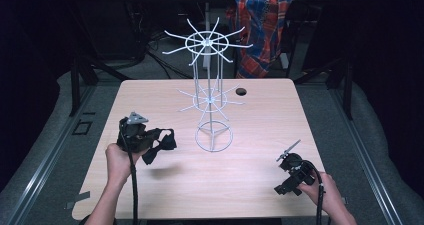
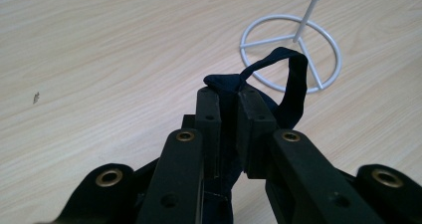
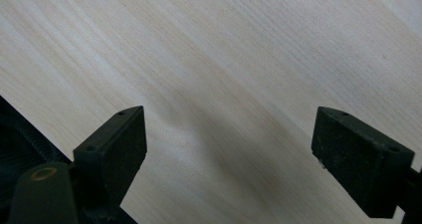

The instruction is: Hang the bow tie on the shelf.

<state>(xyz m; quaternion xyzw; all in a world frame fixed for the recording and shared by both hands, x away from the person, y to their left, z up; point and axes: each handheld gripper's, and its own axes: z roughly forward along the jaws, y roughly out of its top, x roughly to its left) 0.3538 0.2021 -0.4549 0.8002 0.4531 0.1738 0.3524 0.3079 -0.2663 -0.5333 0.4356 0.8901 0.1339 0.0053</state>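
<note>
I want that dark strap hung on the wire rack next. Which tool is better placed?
The left tool: it is shut on the dark strap, near the rack. The right tool is open over bare table.

No legible text or markings.

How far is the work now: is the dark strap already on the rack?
Not yet. The left gripper has its jaws shut on the strap, lifted beside the rack. Its hooks look bare. The right gripper is open above the table. Hanging likely remains.
</note>
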